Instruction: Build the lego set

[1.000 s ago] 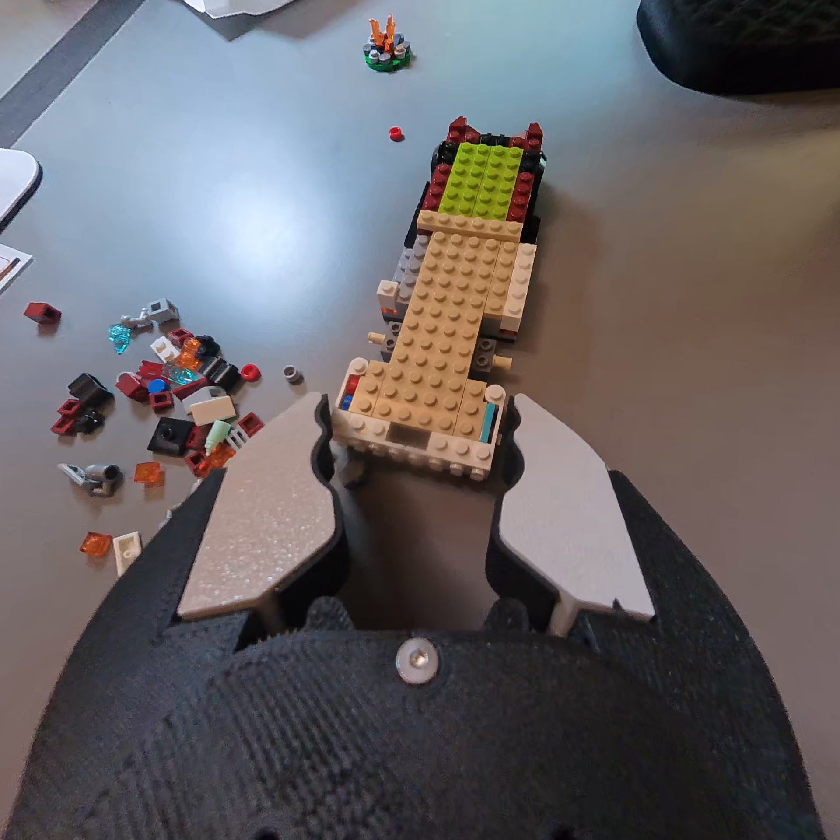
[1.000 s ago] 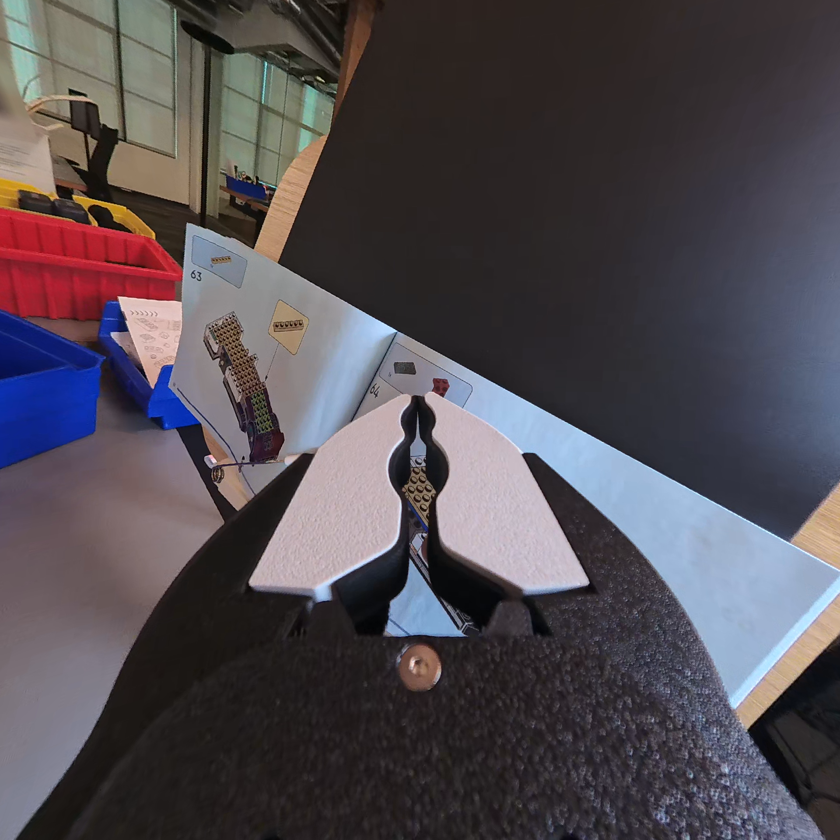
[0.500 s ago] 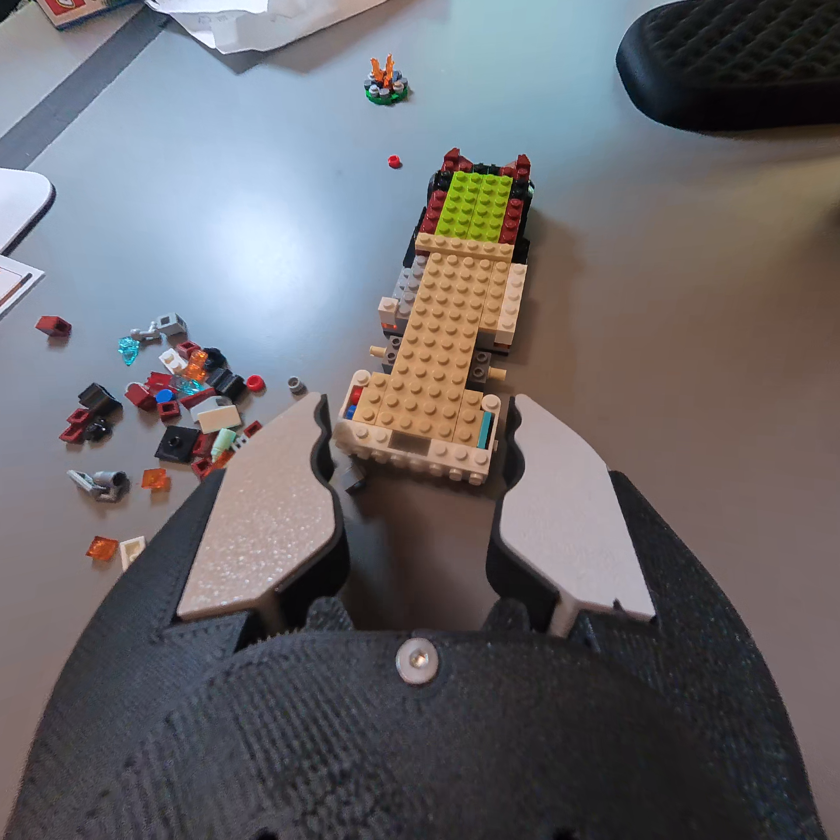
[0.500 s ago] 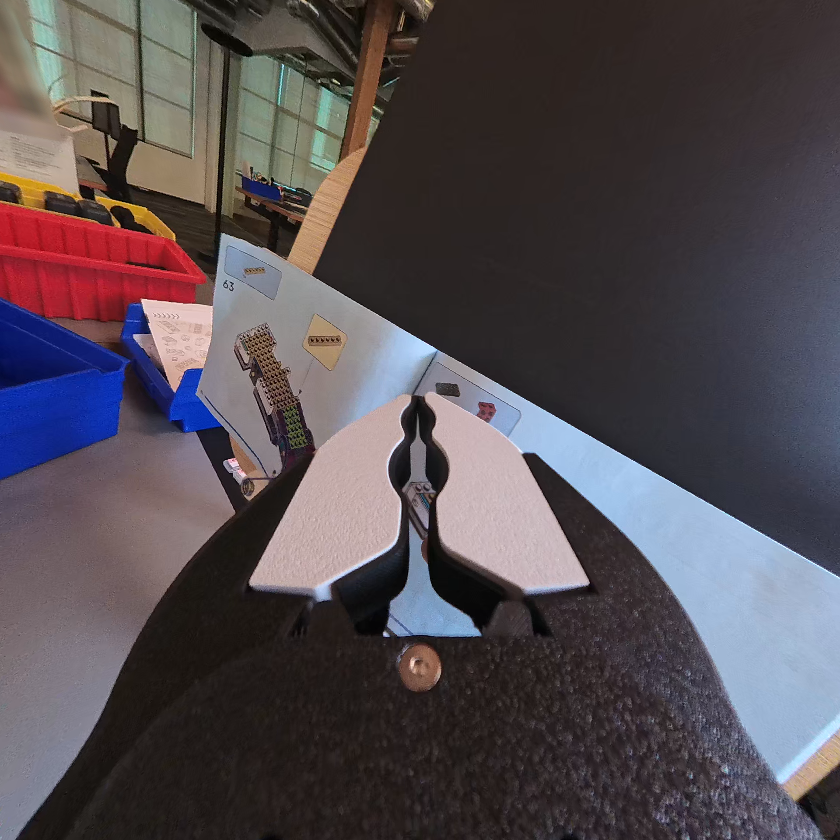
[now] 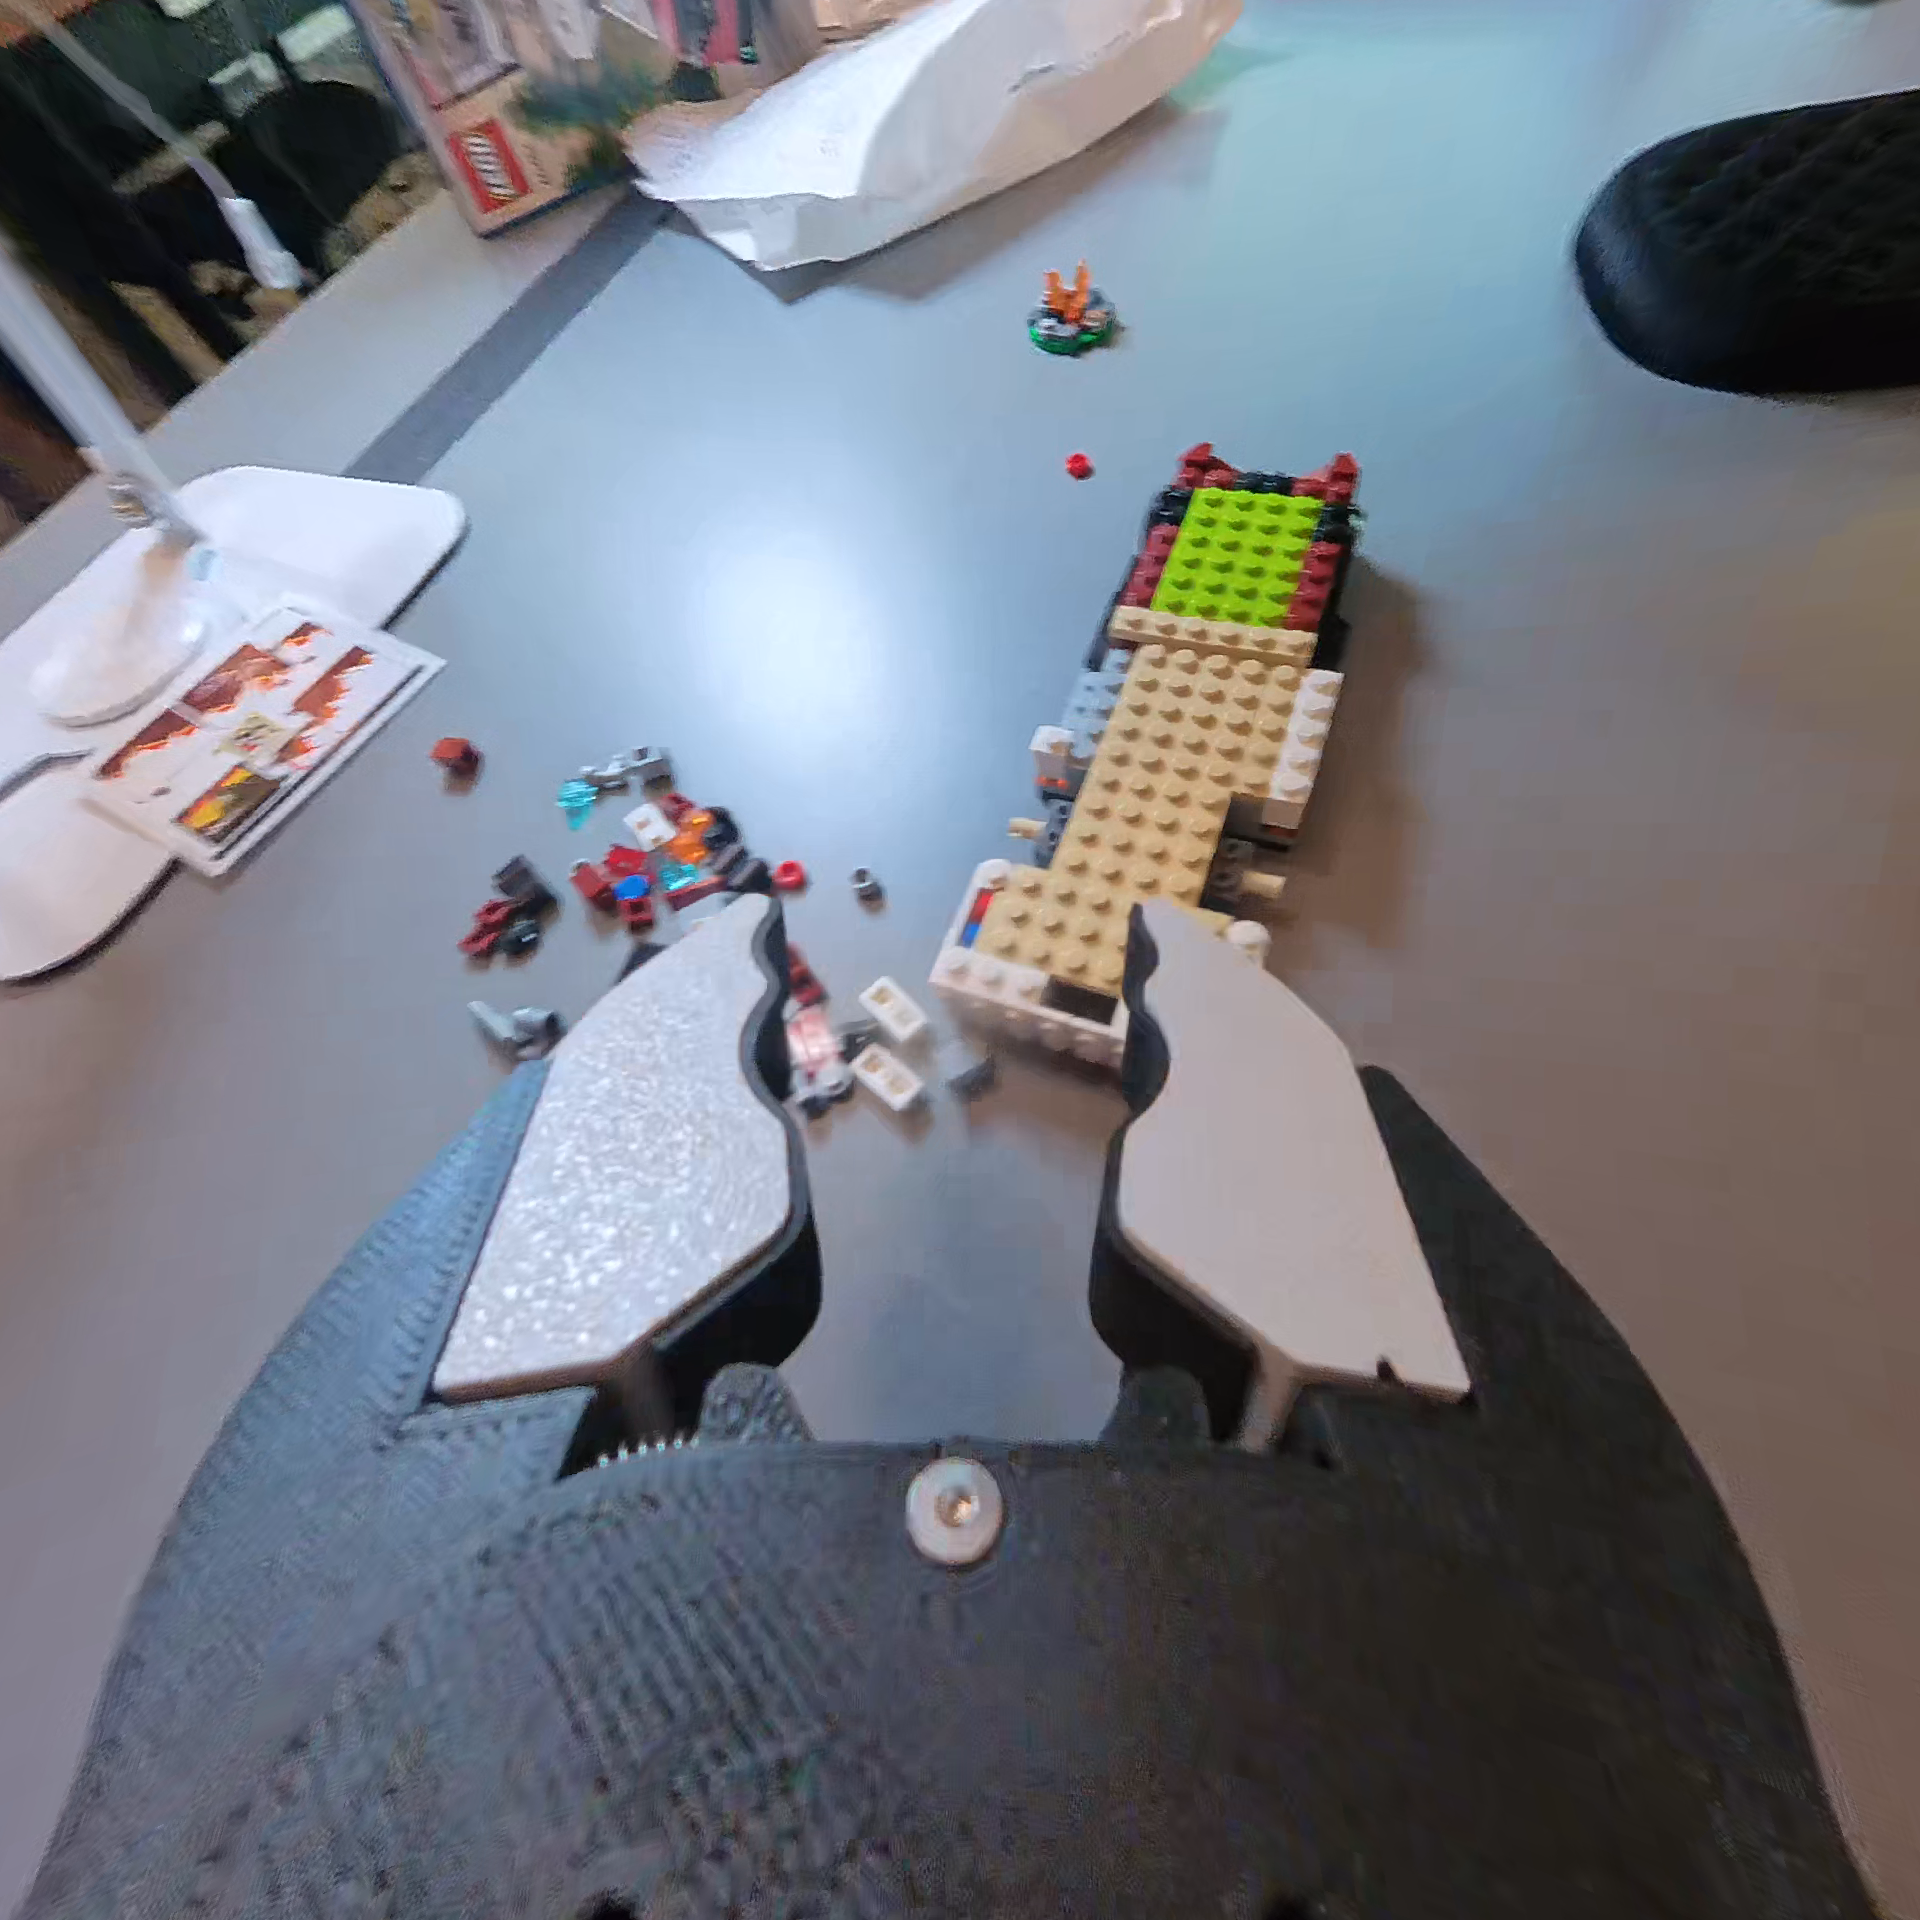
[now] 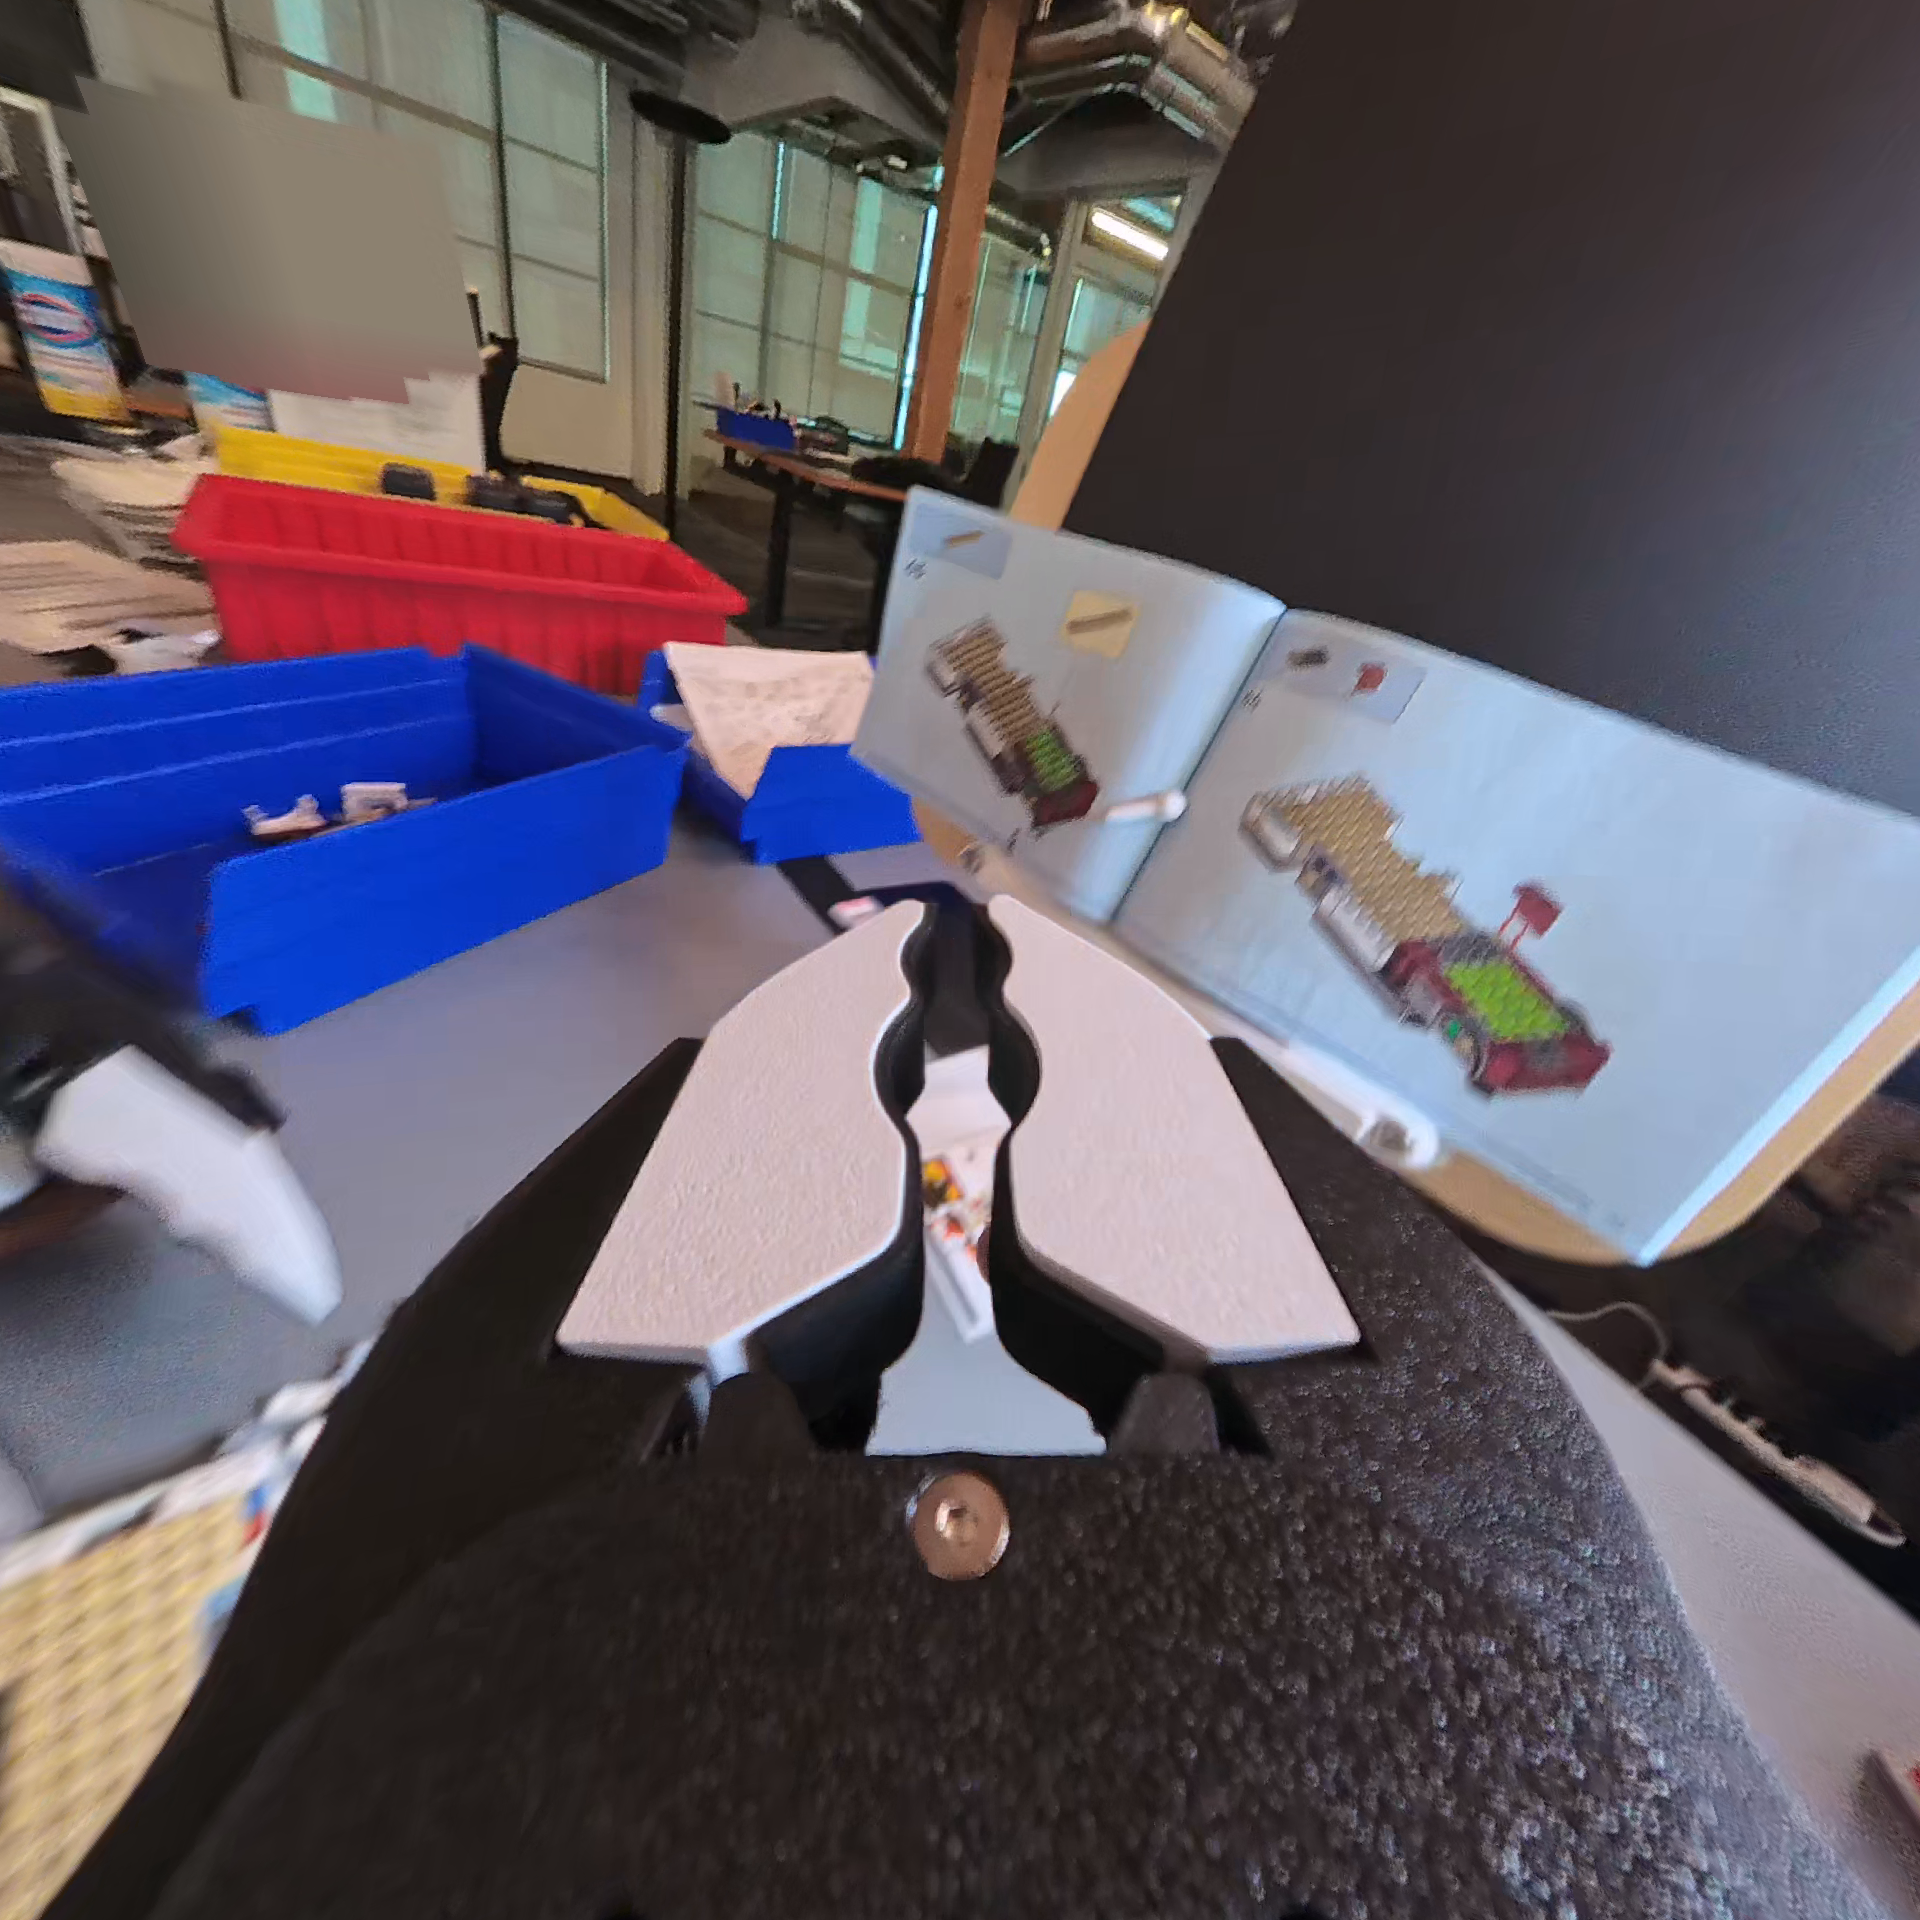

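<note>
Hovering: left gripper point(image 5: 951, 935) hangs low over the grey table point(image 5: 727, 520), jaws wide apart, nothing between the pads.
Nearest thing: brick model point(image 5: 1184, 790), tan and lime studded top, lies ahead; its white near end sits just by the right fingertip point(image 5: 1174, 935).
Loose bricks point(image 5: 644, 862): scattered left of the model; two small white ones point(image 5: 891, 1039) lie between the fingers' line.
Right gripper point(image 6: 958, 914): raised, jaws parted by a narrow slit, gripping nothing.
Ahead of it: open instruction booklet point(image 6: 1351, 831) propped upright; blue bin point(image 6: 343, 831) and red bin point(image 6: 447, 582) to the left.
</note>
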Action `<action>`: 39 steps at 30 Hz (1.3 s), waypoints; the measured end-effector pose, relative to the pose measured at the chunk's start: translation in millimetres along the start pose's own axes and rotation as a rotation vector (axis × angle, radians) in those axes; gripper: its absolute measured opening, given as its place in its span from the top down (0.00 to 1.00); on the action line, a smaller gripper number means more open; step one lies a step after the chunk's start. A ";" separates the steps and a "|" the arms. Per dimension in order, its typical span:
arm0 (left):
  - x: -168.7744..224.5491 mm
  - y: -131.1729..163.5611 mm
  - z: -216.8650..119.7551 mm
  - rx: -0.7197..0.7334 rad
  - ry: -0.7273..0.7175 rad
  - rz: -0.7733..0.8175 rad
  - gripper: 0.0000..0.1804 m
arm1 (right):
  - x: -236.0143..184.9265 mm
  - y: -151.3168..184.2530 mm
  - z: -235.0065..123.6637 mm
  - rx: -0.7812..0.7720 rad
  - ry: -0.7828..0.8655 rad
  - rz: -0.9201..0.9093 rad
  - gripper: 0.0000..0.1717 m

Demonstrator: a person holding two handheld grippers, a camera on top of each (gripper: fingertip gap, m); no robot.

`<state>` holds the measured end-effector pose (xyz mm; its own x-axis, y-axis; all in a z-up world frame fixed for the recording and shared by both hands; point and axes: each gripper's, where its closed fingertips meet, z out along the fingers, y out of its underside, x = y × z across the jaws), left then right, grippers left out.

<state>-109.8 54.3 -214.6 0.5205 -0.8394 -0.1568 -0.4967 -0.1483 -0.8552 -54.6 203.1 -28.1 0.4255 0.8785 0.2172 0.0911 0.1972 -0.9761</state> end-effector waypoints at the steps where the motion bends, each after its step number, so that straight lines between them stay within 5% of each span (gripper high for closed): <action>1: -10.2 0.9 -4.0 0.000 -0.046 -0.014 0.69 | -11.0 7.0 -15.9 -0.016 -0.014 0.006 0.96; 10: -54.2 19.3 -19.3 -0.019 -0.216 -0.158 0.89 | -69.3 83.7 -124.6 -0.064 -0.011 0.159 0.93; 17: -55.3 31.5 -17.2 -0.078 -0.227 -0.136 1.00 | -65.1 94.5 -131.9 -0.009 0.018 0.165 0.92; 26: -74.3 -13.8 -54.4 0.169 -0.367 -0.139 1.00 | -38.5 95.2 -145.6 0.004 0.160 0.096 0.89; 29: -102.1 -29.5 -104.4 0.231 -0.577 -0.082 1.00 | -30.8 99.1 -147.5 0.004 0.196 0.137 0.94; 33: -168.8 -12.3 -225.7 0.229 -0.905 -0.204 1.00 | -27.5 101.0 -146.6 -0.023 0.220 0.108 1.00; 36: -208.6 21.7 -278.0 0.168 -0.914 -0.409 0.98 | -29.8 97.9 -146.1 -0.019 0.220 0.101 1.00; 39: -241.3 57.5 -287.5 -0.010 -0.846 -0.513 0.93 | -32.2 99.7 -145.0 -0.028 0.215 0.094 1.00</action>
<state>-463.6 97.9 -83.8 0.9971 -0.0223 -0.0728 -0.0757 -0.3976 -0.9144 71.3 131.4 -133.0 0.6153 0.7788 0.1220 0.0654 0.1038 -0.9925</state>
